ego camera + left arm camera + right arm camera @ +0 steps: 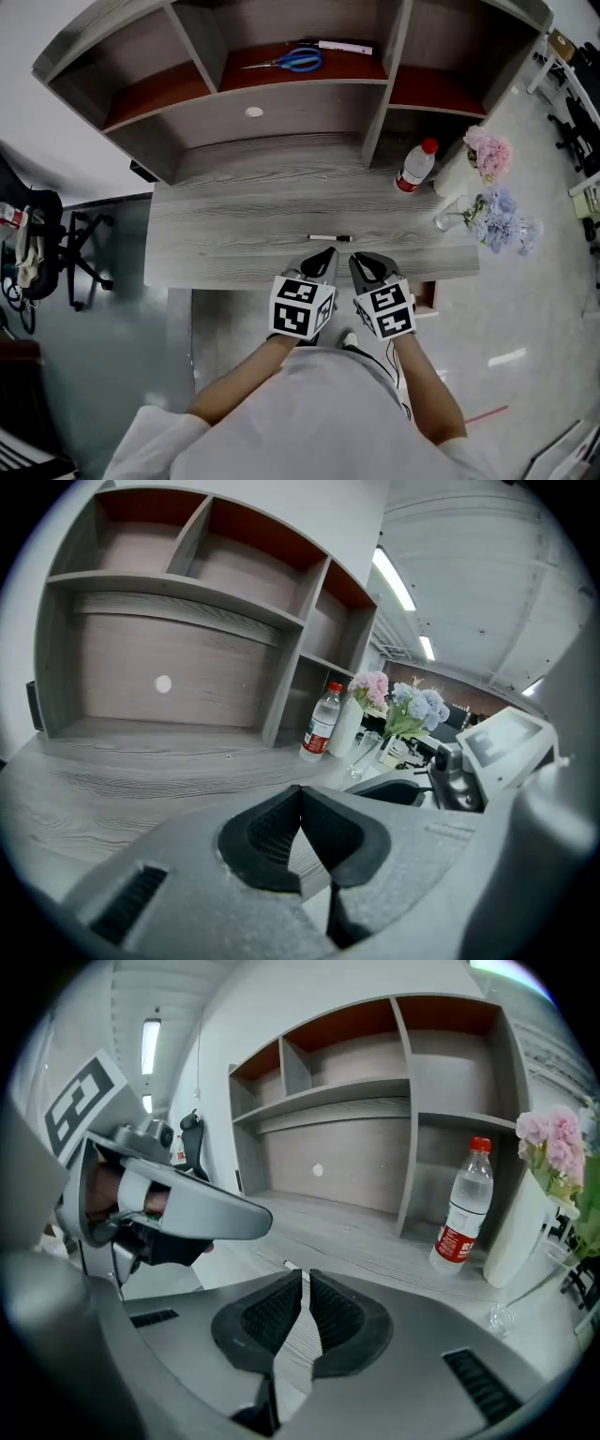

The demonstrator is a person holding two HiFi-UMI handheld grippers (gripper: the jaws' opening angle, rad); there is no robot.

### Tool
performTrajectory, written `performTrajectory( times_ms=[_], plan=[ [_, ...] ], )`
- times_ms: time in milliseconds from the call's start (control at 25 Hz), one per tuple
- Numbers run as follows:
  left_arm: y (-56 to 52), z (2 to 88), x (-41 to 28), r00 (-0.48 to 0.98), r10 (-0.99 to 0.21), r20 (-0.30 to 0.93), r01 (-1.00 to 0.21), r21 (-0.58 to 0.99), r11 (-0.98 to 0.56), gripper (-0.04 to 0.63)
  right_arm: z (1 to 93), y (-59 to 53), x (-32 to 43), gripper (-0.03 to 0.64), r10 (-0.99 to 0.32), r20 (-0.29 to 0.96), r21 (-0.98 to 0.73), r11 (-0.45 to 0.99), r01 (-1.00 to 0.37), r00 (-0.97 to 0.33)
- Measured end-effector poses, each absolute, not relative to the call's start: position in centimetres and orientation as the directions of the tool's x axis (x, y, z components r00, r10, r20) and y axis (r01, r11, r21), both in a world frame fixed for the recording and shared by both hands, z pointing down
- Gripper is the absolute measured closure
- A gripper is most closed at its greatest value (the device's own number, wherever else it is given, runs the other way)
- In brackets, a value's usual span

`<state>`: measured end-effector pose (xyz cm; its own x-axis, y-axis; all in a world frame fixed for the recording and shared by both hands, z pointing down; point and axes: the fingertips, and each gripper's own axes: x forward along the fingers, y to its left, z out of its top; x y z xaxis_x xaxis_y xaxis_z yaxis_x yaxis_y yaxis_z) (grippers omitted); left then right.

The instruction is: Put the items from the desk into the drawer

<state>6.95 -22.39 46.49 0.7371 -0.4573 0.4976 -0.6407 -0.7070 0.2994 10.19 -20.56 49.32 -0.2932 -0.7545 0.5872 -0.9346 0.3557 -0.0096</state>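
Thin black-and-white marker pen [330,238] lying flat on the grey wood-grain desk [225,230], close to the front edge and crosswise to the person. Just on the near side of it, two hand-held grippers side by side, low over the desk's front edge. Of these, the left gripper [326,253] with jaws pressed together at the tips and nothing between them, just short of the pen and not touching it. Beside it, the right gripper [358,259] closed to a hairline slit, also empty, also just beside the pen.

Further back on the right, an upright water bottle [415,166] with red cap and label. Next to that, a white vase [457,173] of pink flowers and a glass vase [448,217] of blue flowers, all three close together. Above, in the middle shelf compartment, blue-handled scissors [291,62] and a second pen [342,46].

No clear sight of the drawer. A small wooden corner below the desk's front right may be part of it; impossible to say.

Likely risks from here:
- No grasp possible with both jaws shut. Closed tips lowered onto the pen could roll or flick it off the front edge.
- Pen thin and flat against the surface, so easily pinched off-centre and left to swivel or slip.
- Grippers very near each other, liable to bump when reaching.
- Later, the bottle and vases crowded enough for one knock to topple the rest.
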Motion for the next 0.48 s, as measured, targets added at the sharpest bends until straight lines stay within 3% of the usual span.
performTrajectory(
  times_ms=[480],
  plan=[
    [-26.8,46.7,5.8,0.767,-0.436,0.471,-0.611,0.326,-0.721,0.591,53.7,-23.9,9.1,0.614,-0.654,0.701,0.065,0.455,-0.888,-0.284]
  ],
)
